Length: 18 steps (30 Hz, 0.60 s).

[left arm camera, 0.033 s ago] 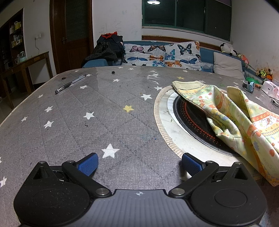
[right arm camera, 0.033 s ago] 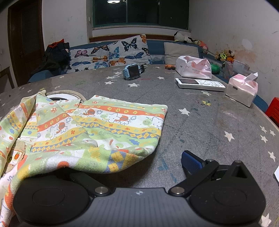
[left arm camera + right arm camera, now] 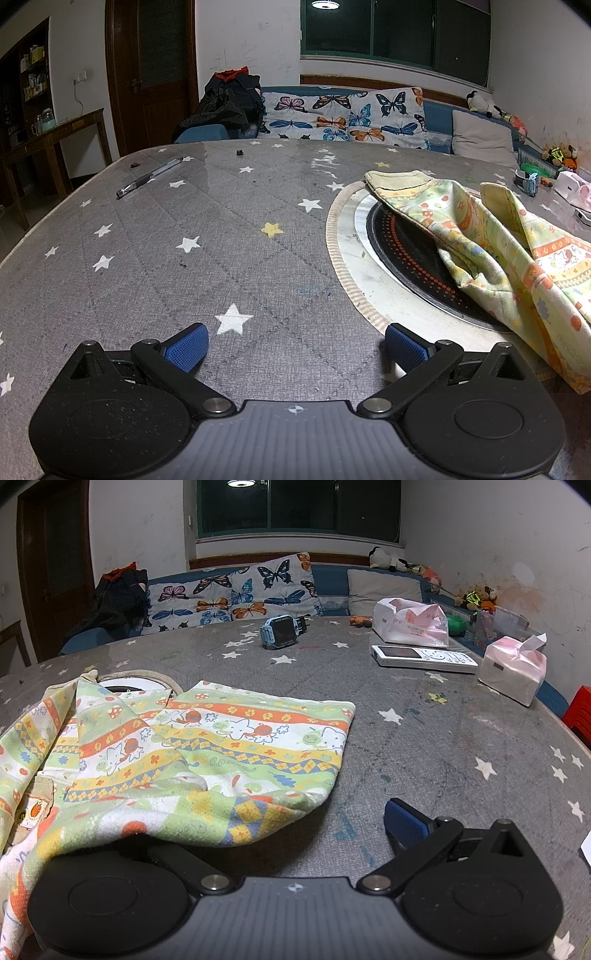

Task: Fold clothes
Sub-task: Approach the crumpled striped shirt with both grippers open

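Wide apart and holding nothing, the left gripper [image 3: 295,347] hovers over the grey star-print table [image 3: 184,266], left of the patterned garment [image 3: 509,251]. On the other side, the right gripper [image 3: 295,823] looks spread too, though the garment [image 3: 207,753] drapes over its left finger, so any contact is hard to judge. That crumpled cloth partly covers the round cooktop [image 3: 402,258], its long axis running away toward the sofa [image 3: 332,118].

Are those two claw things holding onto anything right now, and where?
The left gripper is open over bare tablecloth, holding nothing. The right gripper looks open too; the patterned garment drapes over its left finger, hiding it, so no grip shows.
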### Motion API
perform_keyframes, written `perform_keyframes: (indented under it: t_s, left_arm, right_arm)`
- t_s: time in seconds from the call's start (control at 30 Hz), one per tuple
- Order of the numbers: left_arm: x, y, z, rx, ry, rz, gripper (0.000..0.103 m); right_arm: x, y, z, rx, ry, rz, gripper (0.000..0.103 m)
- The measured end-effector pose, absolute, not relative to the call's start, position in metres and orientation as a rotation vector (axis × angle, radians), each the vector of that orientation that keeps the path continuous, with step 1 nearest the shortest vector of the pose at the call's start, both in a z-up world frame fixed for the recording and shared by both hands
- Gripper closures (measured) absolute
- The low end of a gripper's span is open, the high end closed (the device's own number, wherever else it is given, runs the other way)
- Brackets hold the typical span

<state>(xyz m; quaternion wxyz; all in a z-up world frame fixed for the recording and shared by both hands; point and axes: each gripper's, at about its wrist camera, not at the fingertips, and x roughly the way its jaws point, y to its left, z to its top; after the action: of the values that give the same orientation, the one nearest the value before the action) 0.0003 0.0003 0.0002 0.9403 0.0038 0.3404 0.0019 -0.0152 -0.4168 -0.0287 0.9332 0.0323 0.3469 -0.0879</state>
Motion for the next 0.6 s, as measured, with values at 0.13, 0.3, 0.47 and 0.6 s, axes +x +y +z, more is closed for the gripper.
perform_keyframes:
  t_s: [0.13,0.3,0.47,0.6]
  left_arm:
    - [0.001,0.001,0.001,0.003,0.706,0.014,0.000]
    - [0.002,-0.001,0.002,-0.006,0.723,0.027,0.000]
    - [-0.005,-0.006,0.010,-0.039,0.714,0.012,0.000]
    - [-0.014,-0.012,0.022,-0.065,0.696,-0.011,0.000]
  right_arm:
    - [-0.018,-0.419,-0.026,0.057,0.714,-0.183,0.000]
    - [-0.033,-0.420,-0.025,0.030,0.716,-0.172,0.000]
    - [-0.053,-0.423,-0.015,0.015,0.709,-0.157,0.000]
    - [-0.069,-0.426,-0.009,0.009,0.699,-0.147,0.000]
